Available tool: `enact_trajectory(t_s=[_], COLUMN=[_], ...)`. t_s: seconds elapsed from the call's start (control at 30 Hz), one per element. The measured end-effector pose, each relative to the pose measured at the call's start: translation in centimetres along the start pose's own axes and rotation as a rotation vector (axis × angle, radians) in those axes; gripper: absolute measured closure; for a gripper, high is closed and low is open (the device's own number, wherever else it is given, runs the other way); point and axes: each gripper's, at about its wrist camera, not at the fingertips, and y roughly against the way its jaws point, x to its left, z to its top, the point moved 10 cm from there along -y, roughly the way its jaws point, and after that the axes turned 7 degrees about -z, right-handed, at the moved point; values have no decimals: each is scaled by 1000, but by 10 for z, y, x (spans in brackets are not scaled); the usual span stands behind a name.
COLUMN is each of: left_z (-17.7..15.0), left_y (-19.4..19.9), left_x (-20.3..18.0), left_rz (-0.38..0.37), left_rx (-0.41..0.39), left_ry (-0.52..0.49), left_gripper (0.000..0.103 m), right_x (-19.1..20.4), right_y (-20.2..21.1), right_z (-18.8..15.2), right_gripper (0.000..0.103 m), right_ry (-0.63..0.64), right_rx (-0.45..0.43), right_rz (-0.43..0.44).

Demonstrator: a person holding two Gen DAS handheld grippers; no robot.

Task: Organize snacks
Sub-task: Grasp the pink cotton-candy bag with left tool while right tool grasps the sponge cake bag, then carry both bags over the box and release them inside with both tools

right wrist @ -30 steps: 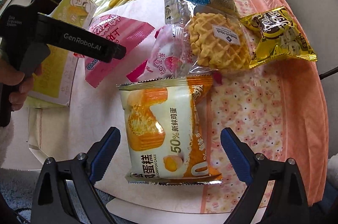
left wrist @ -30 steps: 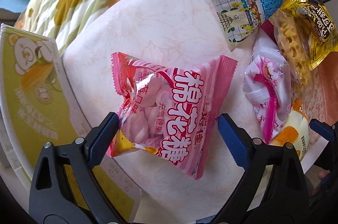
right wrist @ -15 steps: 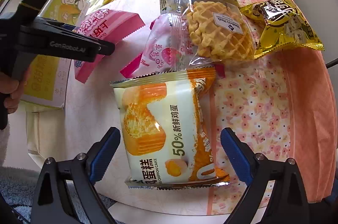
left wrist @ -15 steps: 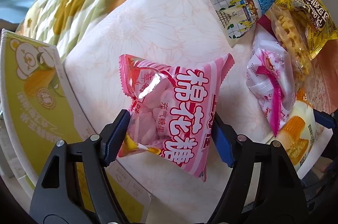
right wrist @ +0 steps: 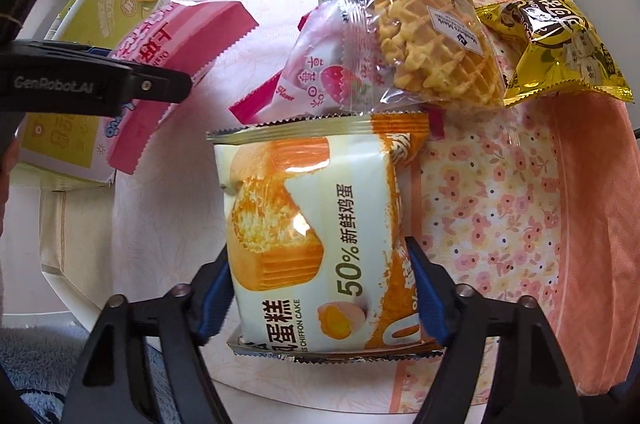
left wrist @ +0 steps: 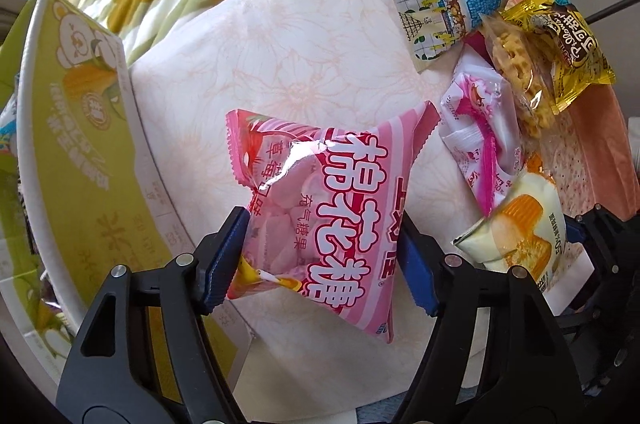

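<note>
Left claw (left wrist: 322, 256) clamps the marshmallow bag (left wrist: 328, 207) sideways; right claw (right wrist: 322, 298) clamps the chiffon cake pack (right wrist: 316, 236) lengthwise ahead

Glossy plastic marshmallow bag (left wrist: 320, 216), shiny foil chiffon cake packet (right wrist: 320, 248), matt cloth cover (right wrist: 500, 207)

Pink-striped marshmallow bag (left wrist: 320, 220) between blue finger pads (left wrist: 224, 264); orange-cream chiffon cake packet (right wrist: 316, 244); beyond fingertips, gold wrapper (right wrist: 556, 47).

At the bottom of the left wrist view, the left tool (left wrist: 322, 256) has its blue pads pressed against both sides of a pink packet. The right tool (right wrist: 322, 298), low in its own frame, likewise pinches a cake packet between its pads (right wrist: 214, 298).
</note>
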Motion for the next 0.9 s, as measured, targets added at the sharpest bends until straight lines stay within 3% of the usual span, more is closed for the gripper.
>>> enact_trajectory(t_s=[0.13, 0.6, 0.9], left_z=[-5, -23, -29], left_y=[11, 67, 133], left_x=[-3, -16, -1], left_rz=[1, -6, -3], left_rx=[-19, -155, -304], left_ry=[21, 136, 240], left_gripper=[35, 35, 35], right_x=[-1, -6, -1], right_y=[6, 62, 110], right_z=[-7, -23, 4], right_gripper=[42, 43, 43], right_ry=[26, 129, 210], right_rx=[-16, -100, -178], right_rz=[4, 37, 83])
